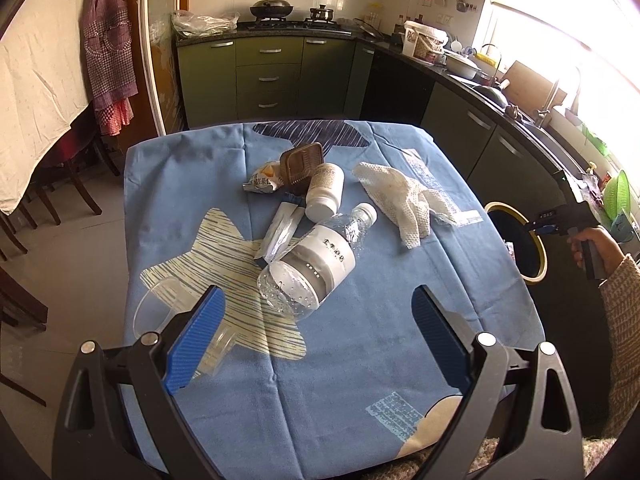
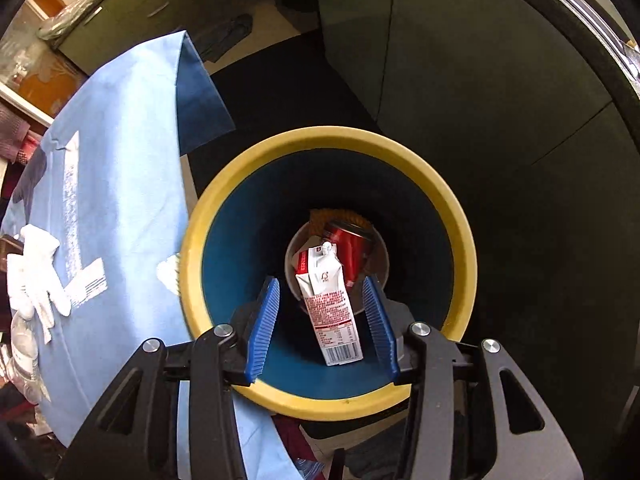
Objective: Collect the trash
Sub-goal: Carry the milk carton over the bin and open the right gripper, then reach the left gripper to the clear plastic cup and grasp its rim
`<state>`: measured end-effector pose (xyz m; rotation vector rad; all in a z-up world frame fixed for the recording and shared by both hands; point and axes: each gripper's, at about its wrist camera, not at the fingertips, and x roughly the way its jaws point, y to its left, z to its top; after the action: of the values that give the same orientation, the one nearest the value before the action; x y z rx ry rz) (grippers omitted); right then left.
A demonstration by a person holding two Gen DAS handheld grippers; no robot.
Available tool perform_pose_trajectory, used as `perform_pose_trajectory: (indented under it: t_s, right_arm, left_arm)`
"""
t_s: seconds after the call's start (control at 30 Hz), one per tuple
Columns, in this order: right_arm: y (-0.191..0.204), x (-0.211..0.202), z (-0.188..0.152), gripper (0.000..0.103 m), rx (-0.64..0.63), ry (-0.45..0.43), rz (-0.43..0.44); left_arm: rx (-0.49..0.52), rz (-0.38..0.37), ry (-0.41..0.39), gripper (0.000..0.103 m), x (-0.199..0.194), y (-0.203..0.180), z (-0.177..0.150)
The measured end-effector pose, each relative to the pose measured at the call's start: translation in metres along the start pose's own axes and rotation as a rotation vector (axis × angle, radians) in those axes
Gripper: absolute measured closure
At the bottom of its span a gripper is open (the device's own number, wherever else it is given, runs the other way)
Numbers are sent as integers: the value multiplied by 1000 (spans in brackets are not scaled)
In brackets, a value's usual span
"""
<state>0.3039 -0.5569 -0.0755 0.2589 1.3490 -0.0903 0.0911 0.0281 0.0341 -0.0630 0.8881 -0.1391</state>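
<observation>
Right tongs hang released over the bin, the carton loose between them. Left tongs gape, empty; ahead, bottle, jar, tissue remain on the bench.

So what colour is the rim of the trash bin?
Yellow; the rim of the trash bin, blue inside, shows best in the right wrist view.
</observation>
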Motion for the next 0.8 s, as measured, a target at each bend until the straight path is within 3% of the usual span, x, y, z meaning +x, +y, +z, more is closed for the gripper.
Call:
perform_pose_trajectory:
  t_s: [0.27,0.47,0.57,0.7,0.8]
  right_arm:
    - [33,-24,-31,56,-110,-32,53]
    - [54,-18,-38,55,-146,-22,66]
    - [58,-16,-36,55,-155,-16,73]
    - [62,-18,-38,55,-163,-9,68]
    - [63,-16,-37,55,-169,-3,68]
  left_arm:
    - [-60,39,55,13,-7,39,0]
    - [-114,89,147,13,15,69,-6]
    - [-87,102,167,13,24,70,-10]
    - [-74,62,194,13,31,89,2]
    - [-52,-14,256,13,46,110,8]
